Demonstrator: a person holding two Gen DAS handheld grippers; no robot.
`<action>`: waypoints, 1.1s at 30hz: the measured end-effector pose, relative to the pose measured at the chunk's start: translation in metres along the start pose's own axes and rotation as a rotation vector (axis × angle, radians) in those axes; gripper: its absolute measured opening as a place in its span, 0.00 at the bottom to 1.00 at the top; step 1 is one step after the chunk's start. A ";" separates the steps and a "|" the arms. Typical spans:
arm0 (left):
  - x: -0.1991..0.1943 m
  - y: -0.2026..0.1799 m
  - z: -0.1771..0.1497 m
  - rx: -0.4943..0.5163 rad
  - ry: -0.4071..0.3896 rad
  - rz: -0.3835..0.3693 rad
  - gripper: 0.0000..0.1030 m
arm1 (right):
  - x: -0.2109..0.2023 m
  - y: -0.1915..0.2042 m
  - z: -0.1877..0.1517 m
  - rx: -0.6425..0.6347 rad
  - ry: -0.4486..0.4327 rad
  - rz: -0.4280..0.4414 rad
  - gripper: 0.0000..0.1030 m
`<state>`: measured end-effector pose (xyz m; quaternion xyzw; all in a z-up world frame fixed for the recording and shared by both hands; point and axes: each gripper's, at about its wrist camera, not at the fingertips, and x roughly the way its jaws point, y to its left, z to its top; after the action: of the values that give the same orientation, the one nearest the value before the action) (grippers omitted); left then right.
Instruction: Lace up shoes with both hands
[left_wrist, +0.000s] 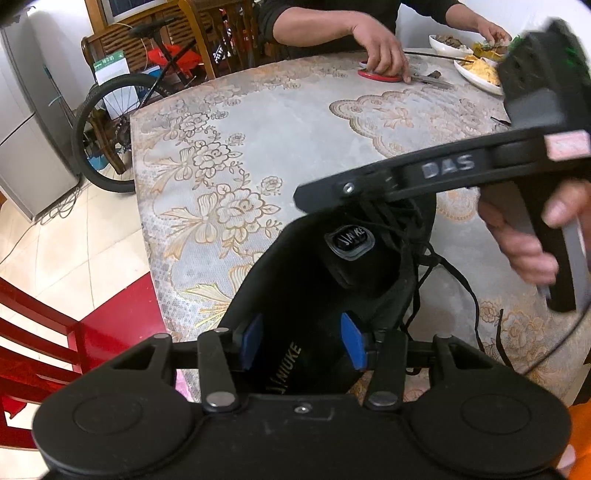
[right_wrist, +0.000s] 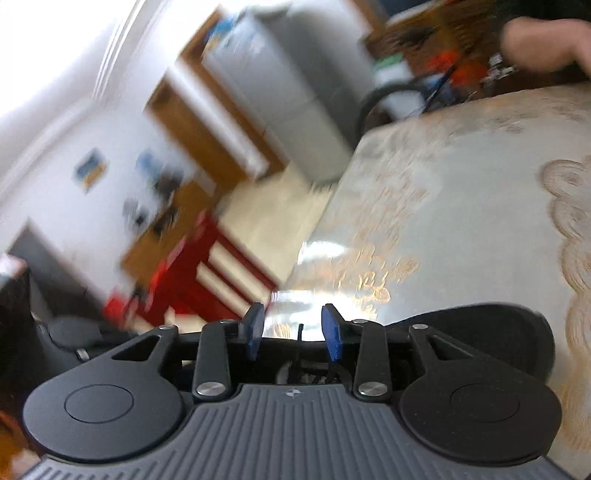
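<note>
Black shoe (left_wrist: 317, 295) lay near table edge (left_wrist: 258, 122), heel pinched between left gripper (left_wrist: 303, 345) pads, likely to steady it. Right gripper (right_wrist: 293, 334) spread, empty; loose laces (left_wrist: 443, 266) trailing right.

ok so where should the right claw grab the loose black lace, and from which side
Take the loose black lace on its free run trailing over the tablecloth beside the black shoe. Probably come from above on the open side, away from the left claw clamped on the heel, pads across the thin cord.
</note>
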<state>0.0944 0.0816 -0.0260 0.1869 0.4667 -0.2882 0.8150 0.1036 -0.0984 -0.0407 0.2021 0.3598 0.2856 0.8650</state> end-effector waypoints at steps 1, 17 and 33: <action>0.000 0.000 0.000 -0.002 -0.003 0.001 0.44 | 0.005 0.000 0.005 -0.028 0.035 0.005 0.00; -0.002 0.000 -0.006 -0.028 -0.044 0.018 0.44 | -0.024 -0.024 0.036 0.157 -0.001 -0.054 0.51; -0.005 -0.003 -0.009 -0.018 -0.059 0.037 0.44 | -0.023 -0.007 0.065 0.213 -0.099 0.177 0.03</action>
<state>0.0847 0.0855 -0.0265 0.1796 0.4416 -0.2743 0.8352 0.1408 -0.1280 0.0101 0.3376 0.3256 0.3103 0.8269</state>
